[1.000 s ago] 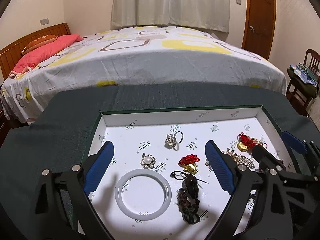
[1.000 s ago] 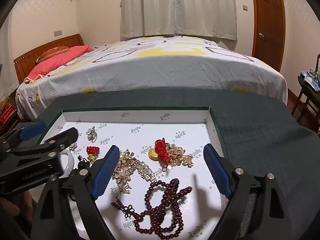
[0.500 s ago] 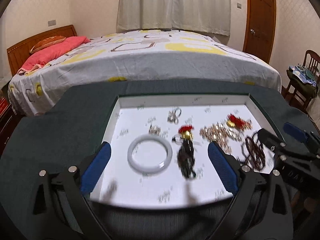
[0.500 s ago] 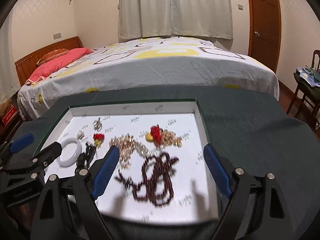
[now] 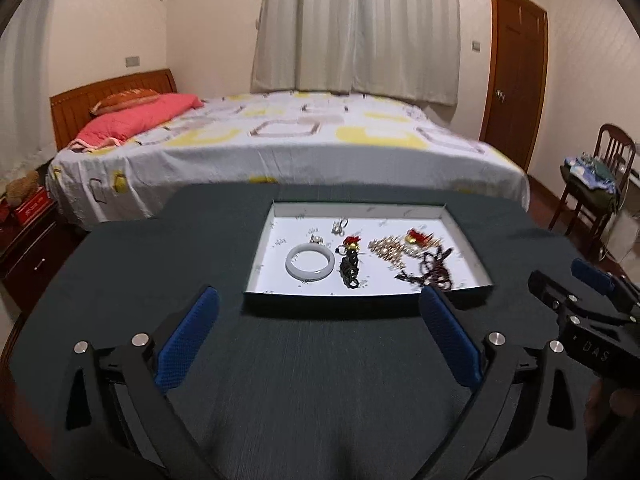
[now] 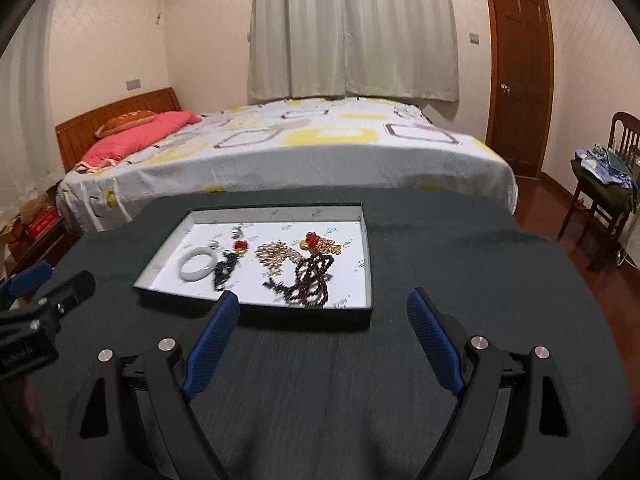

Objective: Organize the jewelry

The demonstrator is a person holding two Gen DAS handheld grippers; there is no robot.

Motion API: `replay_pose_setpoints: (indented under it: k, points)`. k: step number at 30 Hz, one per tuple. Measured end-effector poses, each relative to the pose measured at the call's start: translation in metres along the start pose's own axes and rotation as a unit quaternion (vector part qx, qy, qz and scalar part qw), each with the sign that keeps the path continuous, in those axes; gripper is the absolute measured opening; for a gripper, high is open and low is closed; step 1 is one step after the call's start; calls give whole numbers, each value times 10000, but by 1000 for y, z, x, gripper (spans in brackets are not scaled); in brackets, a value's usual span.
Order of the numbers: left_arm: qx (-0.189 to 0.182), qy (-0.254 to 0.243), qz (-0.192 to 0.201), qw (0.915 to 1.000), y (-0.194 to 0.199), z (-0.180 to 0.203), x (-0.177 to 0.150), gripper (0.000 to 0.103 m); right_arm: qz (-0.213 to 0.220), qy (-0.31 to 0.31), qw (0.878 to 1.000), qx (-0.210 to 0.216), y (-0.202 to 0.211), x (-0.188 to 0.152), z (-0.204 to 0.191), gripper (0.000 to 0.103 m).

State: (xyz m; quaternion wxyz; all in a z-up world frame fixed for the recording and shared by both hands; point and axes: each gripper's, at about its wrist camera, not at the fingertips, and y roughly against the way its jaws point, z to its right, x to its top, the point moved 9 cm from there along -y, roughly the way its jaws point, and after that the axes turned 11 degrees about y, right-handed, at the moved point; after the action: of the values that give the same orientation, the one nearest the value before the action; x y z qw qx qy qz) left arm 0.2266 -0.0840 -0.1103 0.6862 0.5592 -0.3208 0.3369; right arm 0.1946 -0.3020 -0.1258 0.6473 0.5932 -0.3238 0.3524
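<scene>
A shallow white tray [image 5: 260, 264] [image 6: 366, 268] lies on a dark green table. In it lie a white bangle [image 5: 309, 266] [image 6: 197, 266], a black beaded piece with a red flower [image 5: 349, 264] [image 6: 226, 270], a gold chain cluster [image 5: 386, 249] [image 6: 276, 256], a gold charm with red cord [image 5: 416, 237] [image 6: 312, 241], a dark red bead necklace [image 5: 434, 270] [image 6: 310, 280] and small brooches [image 5: 339, 227]. My left gripper [image 5: 318, 334] is open and empty, in front of the tray. My right gripper [image 6: 322, 330] is open and empty, also in front of the tray.
The table [image 5: 312, 380] [image 6: 460, 264] is covered in dark green cloth. A bed [image 5: 280, 148] stands behind it. A wooden chair with clothes [image 5: 596, 184] stands at right, a door [image 5: 516, 80] behind it, and a nightstand [image 5: 28, 232] at left.
Both grippers have pulled back and up from over the tray; they are now in front of its near edge. The jewelry has stayed in the tray.
</scene>
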Motion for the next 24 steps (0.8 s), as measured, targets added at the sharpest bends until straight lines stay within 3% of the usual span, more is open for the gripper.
replay_pose_setpoints:
  k: [8,12,16,24]
  points:
    - [-42,200,379,9991,103,-6,10,99,422,-29,9991,-74,100,7,12,85]
    - [151,119,636,9978,151,-10,10,99,740,-29,9972,-128,147,14,16,85]
    - [257,140,730,9969,181,-14,6,99,1036,9,9945,-168,179,19,12,85]
    - [115,47,1059,9943,223,-6,14,99,1362,173,9902,-260,211,27,6,85]
